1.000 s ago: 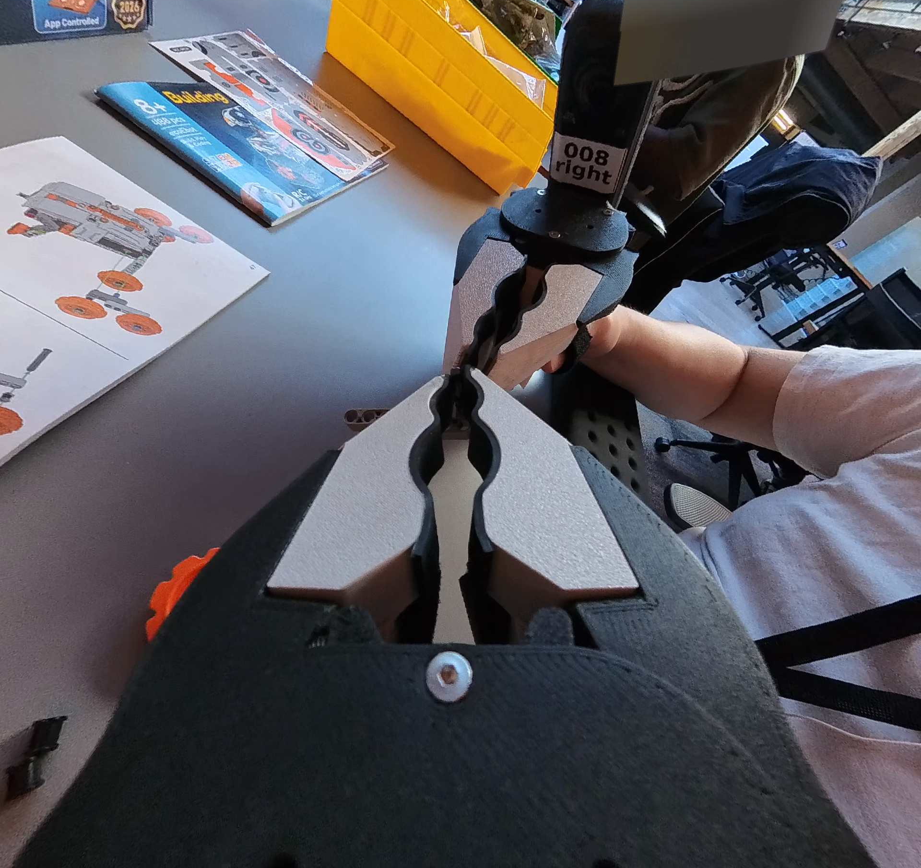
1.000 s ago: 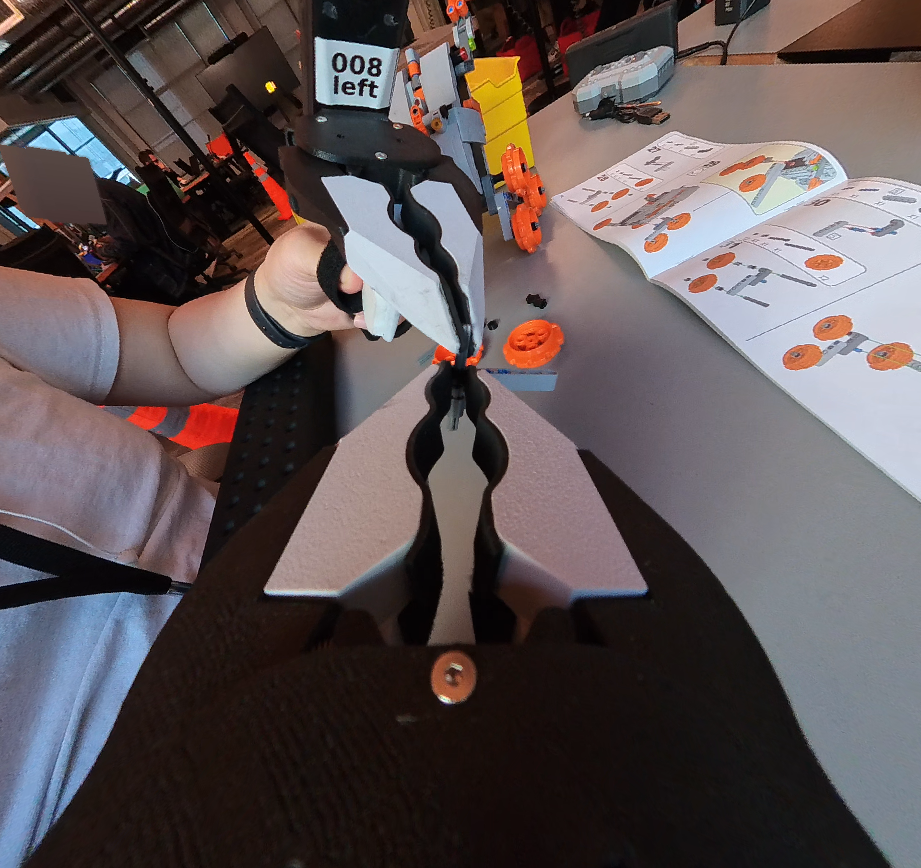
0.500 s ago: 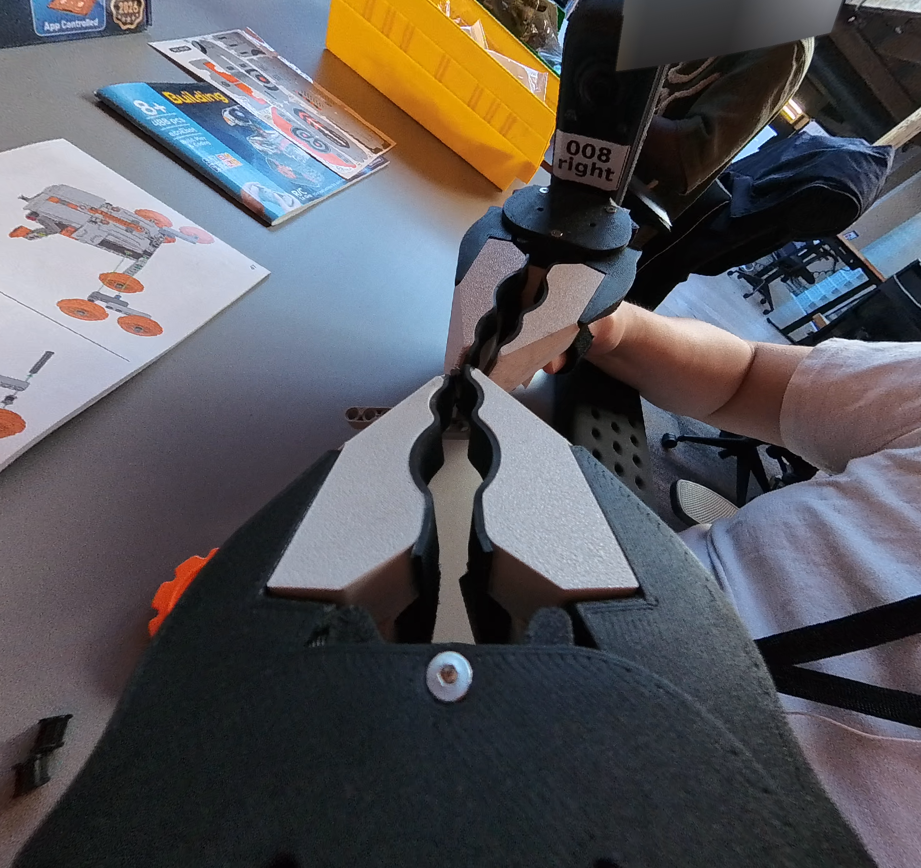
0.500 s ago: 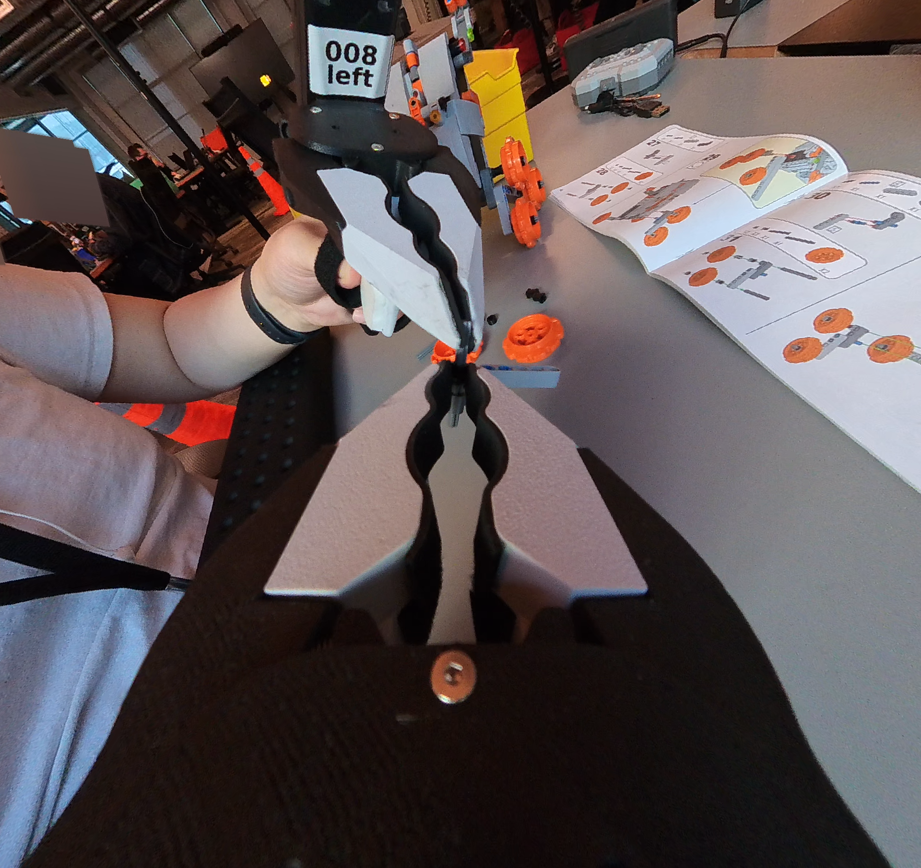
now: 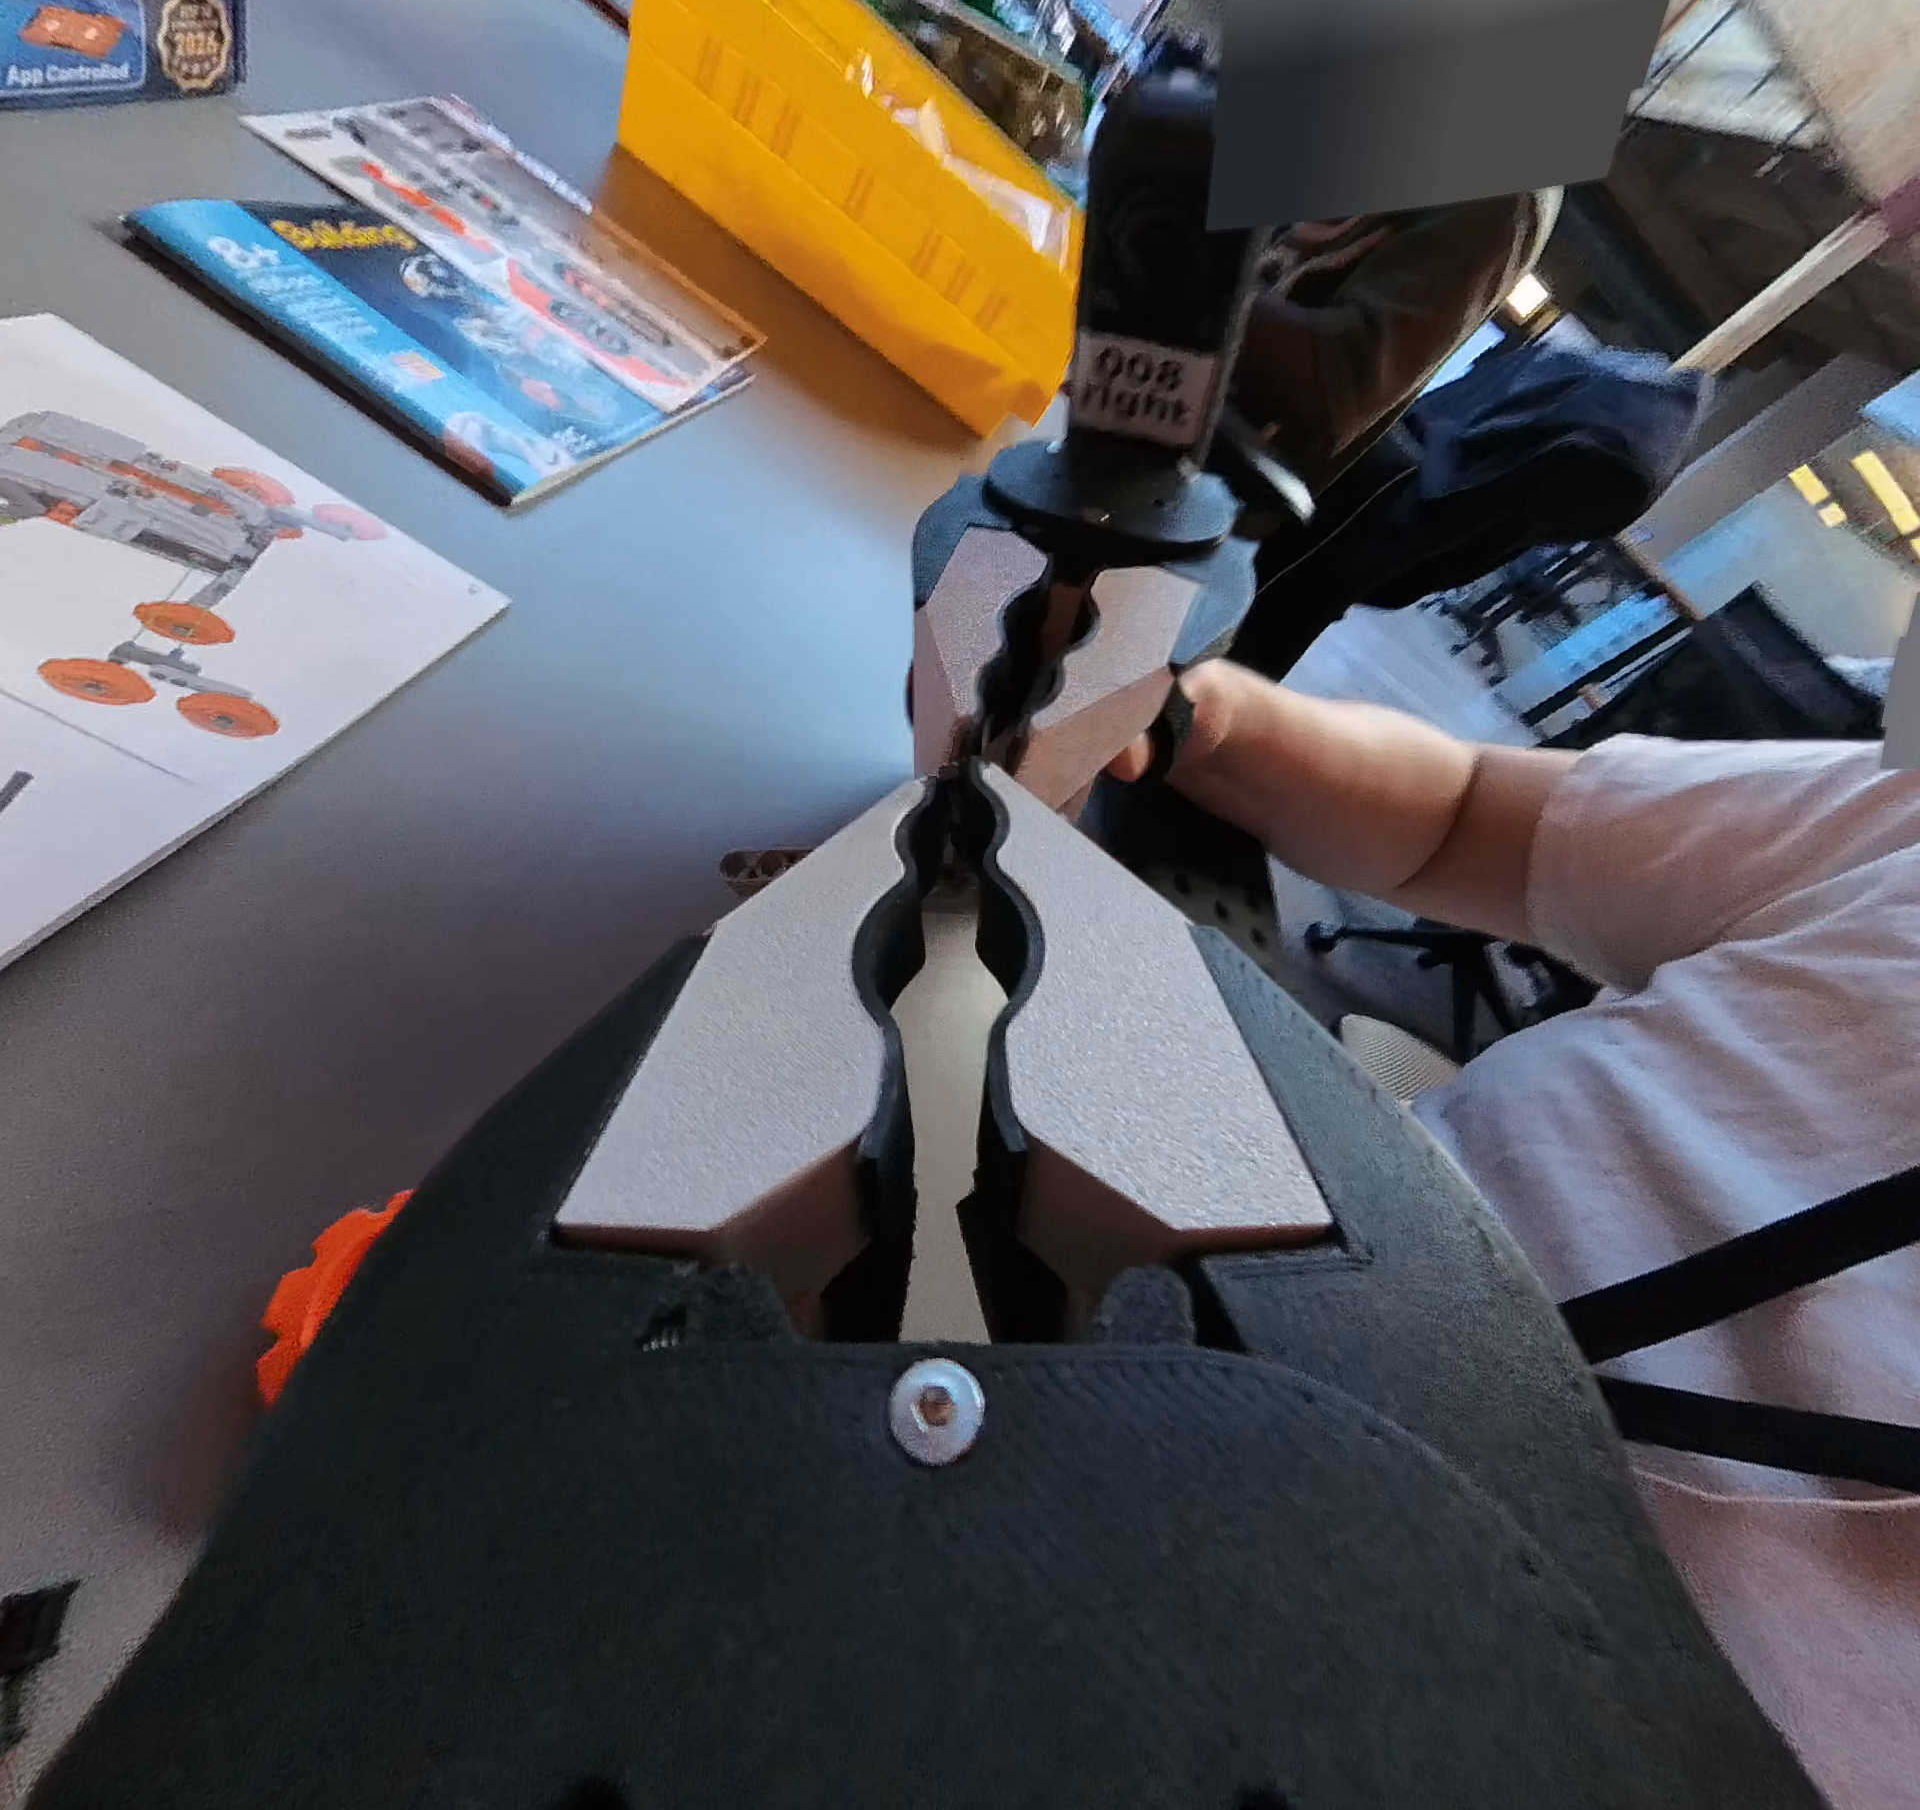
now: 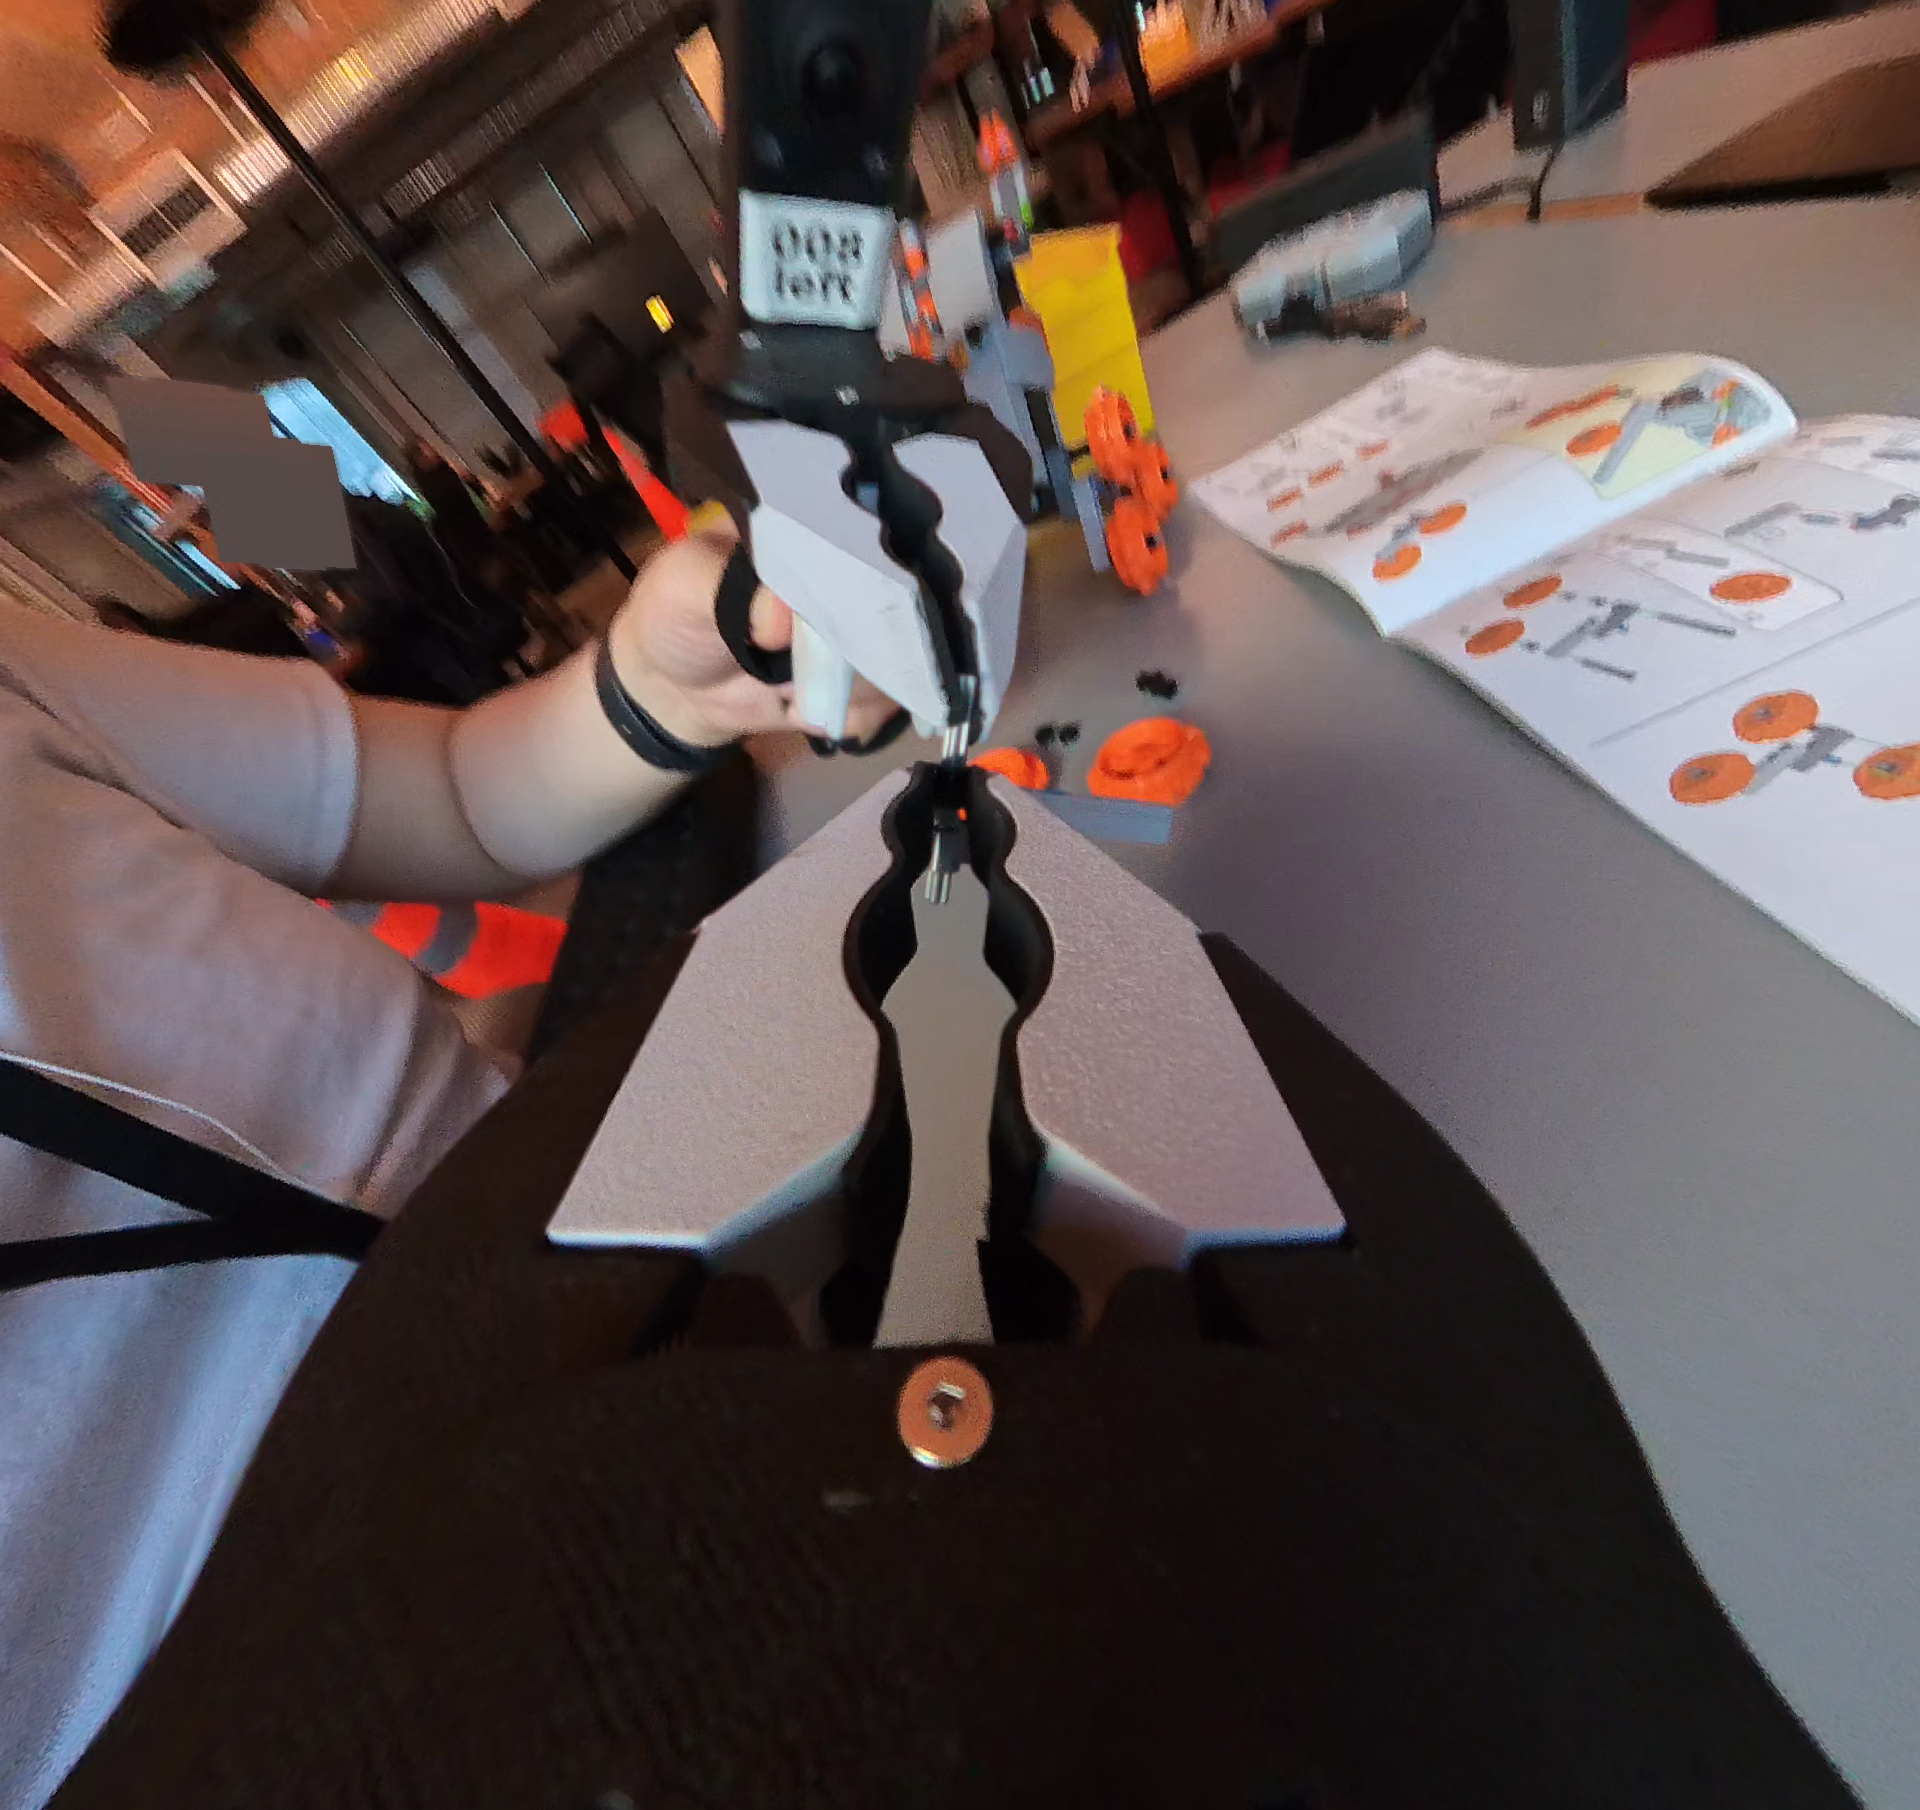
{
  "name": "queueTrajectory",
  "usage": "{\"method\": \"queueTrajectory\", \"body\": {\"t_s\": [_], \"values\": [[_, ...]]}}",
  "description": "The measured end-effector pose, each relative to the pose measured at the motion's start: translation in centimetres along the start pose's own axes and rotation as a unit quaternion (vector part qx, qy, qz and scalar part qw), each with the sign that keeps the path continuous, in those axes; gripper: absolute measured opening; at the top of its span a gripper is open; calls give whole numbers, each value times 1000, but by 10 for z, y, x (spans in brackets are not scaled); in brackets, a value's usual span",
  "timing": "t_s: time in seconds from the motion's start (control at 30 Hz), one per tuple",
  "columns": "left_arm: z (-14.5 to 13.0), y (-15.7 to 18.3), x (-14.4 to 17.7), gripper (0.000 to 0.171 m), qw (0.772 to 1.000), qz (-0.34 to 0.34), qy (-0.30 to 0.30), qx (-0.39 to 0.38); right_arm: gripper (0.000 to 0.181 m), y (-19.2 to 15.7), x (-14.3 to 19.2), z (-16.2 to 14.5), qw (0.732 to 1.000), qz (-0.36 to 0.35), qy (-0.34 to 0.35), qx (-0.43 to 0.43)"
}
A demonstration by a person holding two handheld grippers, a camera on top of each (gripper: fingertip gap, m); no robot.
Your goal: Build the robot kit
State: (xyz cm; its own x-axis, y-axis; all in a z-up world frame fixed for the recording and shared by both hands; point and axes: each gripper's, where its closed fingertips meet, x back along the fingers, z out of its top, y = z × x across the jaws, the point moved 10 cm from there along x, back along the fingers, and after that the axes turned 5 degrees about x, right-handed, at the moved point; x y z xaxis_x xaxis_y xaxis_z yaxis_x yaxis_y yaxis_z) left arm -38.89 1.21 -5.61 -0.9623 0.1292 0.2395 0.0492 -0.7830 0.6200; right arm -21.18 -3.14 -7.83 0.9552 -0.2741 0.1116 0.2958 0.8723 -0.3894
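At centre frame in the right wrist view, the thin grey plastic axle (image 6: 938, 861) sits clamped in the right gripper (image 6: 948, 804). The left gripper (image 6: 963, 711) (apparently pinching its far end) has drawn slightly away, exposing more axle above the grey tabletop (image 6: 1455, 1033).

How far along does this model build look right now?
Done: a partly built grey-and-orange model stands on the table. In hand: the left gripper and right gripper meet tip to tip, both apparently shut on a thin grey axle. Left: loose orange wheels, a grey beam and small black pins lie unused near the open instruction booklet.
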Motion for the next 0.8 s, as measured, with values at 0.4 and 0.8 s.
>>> {"method": "queueTrajectory", "body": {"t_s": [0.4,0.8], "values": [[-1,-4,1,0,1000,22,-8,-8,8,7,-1,1,1000,2,19,-25],[-3,-8,-2,0,1000,8,-7,26,4,9,-1,-1,1000,-6,8,-30]]}}
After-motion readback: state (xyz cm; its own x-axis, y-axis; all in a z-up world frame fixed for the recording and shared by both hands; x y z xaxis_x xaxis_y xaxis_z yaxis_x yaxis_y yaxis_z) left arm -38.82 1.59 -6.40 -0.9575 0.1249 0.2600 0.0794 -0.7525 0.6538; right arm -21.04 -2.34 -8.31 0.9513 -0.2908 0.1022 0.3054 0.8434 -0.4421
